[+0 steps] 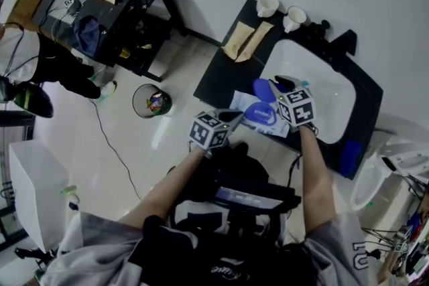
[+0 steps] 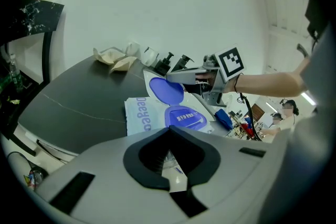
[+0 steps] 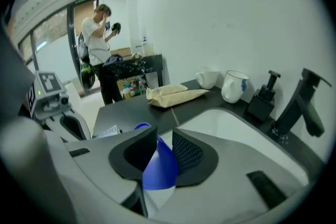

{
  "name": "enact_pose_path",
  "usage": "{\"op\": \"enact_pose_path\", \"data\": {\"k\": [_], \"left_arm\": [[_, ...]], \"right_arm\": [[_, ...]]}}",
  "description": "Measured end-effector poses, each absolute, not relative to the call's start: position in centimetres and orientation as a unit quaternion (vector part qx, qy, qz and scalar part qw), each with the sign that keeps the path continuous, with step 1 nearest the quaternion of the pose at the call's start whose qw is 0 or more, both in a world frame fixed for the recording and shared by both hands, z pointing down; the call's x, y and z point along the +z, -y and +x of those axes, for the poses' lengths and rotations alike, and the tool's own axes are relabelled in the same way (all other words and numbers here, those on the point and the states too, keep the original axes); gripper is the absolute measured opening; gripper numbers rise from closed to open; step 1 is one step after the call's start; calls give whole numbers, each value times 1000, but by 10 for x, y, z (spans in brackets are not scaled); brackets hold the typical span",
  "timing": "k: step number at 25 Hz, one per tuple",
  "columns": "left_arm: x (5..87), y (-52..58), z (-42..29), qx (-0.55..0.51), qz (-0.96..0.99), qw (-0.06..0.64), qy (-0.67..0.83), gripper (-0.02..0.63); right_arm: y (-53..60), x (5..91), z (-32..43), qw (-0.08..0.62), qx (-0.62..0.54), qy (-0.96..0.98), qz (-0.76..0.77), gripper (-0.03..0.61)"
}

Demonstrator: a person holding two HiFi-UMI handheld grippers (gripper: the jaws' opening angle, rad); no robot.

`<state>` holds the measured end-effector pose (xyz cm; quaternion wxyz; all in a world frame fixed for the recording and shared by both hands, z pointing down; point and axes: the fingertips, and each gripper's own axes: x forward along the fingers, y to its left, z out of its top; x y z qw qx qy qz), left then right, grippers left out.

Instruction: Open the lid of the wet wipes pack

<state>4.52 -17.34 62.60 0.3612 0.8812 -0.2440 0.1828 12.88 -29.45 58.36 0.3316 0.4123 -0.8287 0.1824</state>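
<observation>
The wet wipes pack [image 1: 251, 118] lies on the dark counter [image 1: 218, 80] beside the sink; it is white with a blue oval top [image 2: 184, 117]. Its blue lid [image 2: 167, 90] stands flipped up. My right gripper [image 3: 164, 147] is shut on the lid [image 3: 160, 168], which fills the gap between the pads. From the left gripper view, the right gripper [image 2: 185, 77] grips the lid's upper edge. My left gripper [image 2: 168, 157] is shut on the pack's near white edge. Seen from the head view, the left gripper [image 1: 233, 118] and right gripper [image 1: 281, 86] flank the pack.
A white sink basin [image 1: 322, 120] with a black tap [image 3: 304, 105] and soap pump [image 3: 262, 99] lies right of the pack. Two mugs [image 3: 233, 86] and tan packets [image 3: 170, 96] stand at the back. A bin [image 1: 151, 100] sits on the floor. A person [image 3: 97, 47] stands by a far table.
</observation>
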Motion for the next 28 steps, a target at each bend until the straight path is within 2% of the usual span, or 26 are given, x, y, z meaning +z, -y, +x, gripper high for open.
{"op": "enact_pose_path", "data": {"k": [3, 8, 13, 15, 16, 19, 28], "left_arm": [[626, 174, 45, 183, 881, 361, 244, -5], [627, 174, 47, 184, 880, 365, 243, -5], [620, 176, 47, 179, 883, 360, 242, -5], [610, 179, 48, 164, 888, 348, 250, -5], [603, 181, 49, 156, 891, 339, 258, -5], [580, 189, 50, 128, 899, 313, 278, -5], [525, 196, 50, 59, 905, 286, 310, -5]], "right_arm": [[296, 561, 132, 254, 226, 834, 436, 103], [284, 537, 140, 208, 231, 832, 459, 103], [259, 513, 147, 130, 260, 820, 493, 100], [247, 506, 153, 102, 265, 801, 526, 17], [240, 504, 154, 94, 267, 795, 536, -3], [220, 503, 148, 74, 283, 790, 539, -10], [180, 505, 143, 38, 310, 769, 558, -12]]}}
